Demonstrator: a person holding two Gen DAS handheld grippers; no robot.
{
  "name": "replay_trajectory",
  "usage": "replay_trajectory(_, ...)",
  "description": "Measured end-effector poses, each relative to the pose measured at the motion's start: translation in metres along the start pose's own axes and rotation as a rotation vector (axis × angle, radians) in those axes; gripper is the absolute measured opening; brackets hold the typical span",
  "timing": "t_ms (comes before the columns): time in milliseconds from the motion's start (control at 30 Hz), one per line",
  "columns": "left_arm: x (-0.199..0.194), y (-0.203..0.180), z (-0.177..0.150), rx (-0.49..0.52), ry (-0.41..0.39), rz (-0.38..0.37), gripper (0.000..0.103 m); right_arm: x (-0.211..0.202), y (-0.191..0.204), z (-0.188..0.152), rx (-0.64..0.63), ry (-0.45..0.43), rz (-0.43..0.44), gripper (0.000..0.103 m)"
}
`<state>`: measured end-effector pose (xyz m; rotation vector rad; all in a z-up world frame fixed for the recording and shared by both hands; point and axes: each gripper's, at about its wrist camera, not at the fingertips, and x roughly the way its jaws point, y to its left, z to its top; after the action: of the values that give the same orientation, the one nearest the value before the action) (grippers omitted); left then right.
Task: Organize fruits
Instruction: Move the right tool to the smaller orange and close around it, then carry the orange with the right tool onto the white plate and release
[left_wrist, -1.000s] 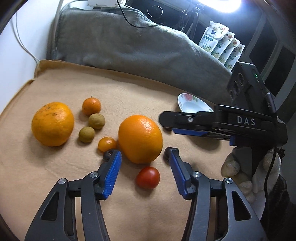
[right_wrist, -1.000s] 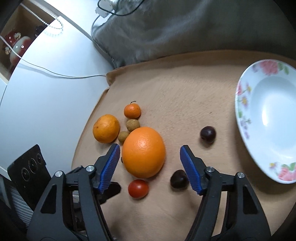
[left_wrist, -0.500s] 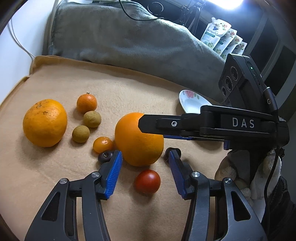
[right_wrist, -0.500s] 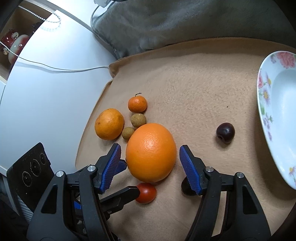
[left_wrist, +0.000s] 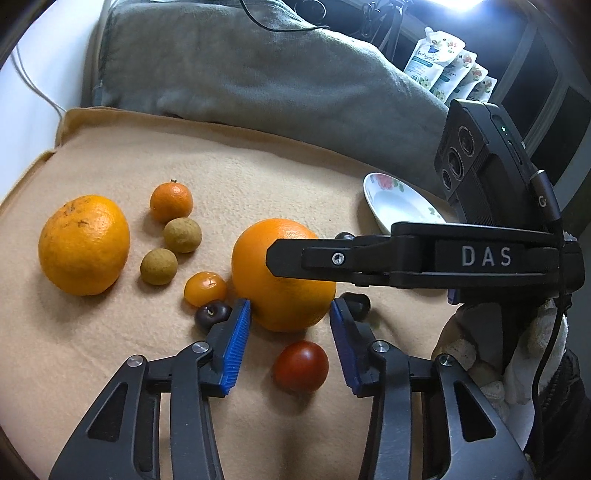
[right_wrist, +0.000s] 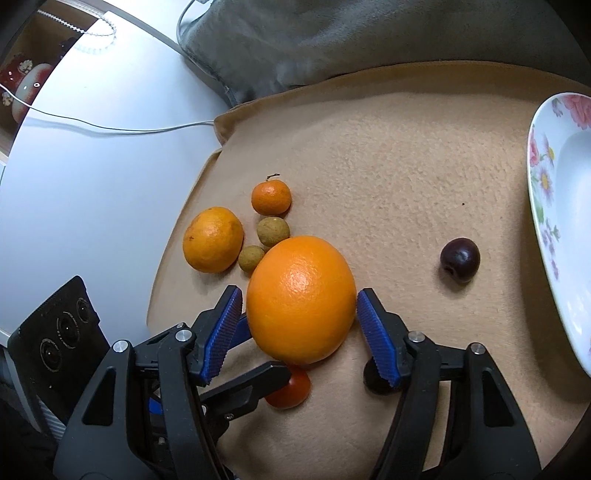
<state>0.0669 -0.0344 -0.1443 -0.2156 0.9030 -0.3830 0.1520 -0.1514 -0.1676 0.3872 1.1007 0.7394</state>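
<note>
A large orange (left_wrist: 282, 273) (right_wrist: 301, 299) rests on the beige cloth. My right gripper (right_wrist: 298, 292) straddles it, its blue pads close beside the skin on both sides, jaws closing; I see no firm press. One of its black fingers (left_wrist: 332, 258) crosses the orange's top in the left wrist view. My left gripper (left_wrist: 290, 308) sits just in front of the orange, jaws closing. A red tomato (left_wrist: 301, 365) (right_wrist: 291, 387) lies on the cloth between the left fingers, untouched. A flowered white plate (left_wrist: 391, 206) (right_wrist: 543, 192) stands to the right.
Left of the big orange lie a second orange (left_wrist: 84, 245), a mandarin (left_wrist: 171, 202), two longans (left_wrist: 183, 235), a small mandarin (left_wrist: 205, 288) and a dark plum (left_wrist: 212, 314). Another plum (right_wrist: 460, 260) lies near the plate. A grey cushion (left_wrist: 258, 74) borders the far edge.
My right gripper has come forward and down around the large orange, its finger now crossing the orange in the left view. The left jaws have narrowed. No fruit has moved.
</note>
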Motion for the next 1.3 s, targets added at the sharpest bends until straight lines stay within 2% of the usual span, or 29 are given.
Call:
replay_trajectory(200, 0.000, -0.004, 0.000, 0.021, -0.003, 0.021, 0.042, -0.001, 0.000, -0.001, -0.002, -0.006, -0.002, 0.065)
replay_trajectory(633, -0.005, -0.014, 0.003, 0.040, -0.017, 0.015, 0.042, -0.019, -0.003, -0.006, 0.003, -0.046, -0.002, 0.064)
replay_trajectory(967, -0.008, -0.034, 0.011, 0.077, -0.043, -0.001, 0.042, -0.051, -0.009, -0.013, 0.006, -0.114, 0.001, 0.064)
replay_trajectory(1300, 0.000, -0.067, 0.022, 0.139, -0.048, -0.058, 0.042, -0.094, -0.029, -0.020, 0.036, -0.183, -0.024, 0.063)
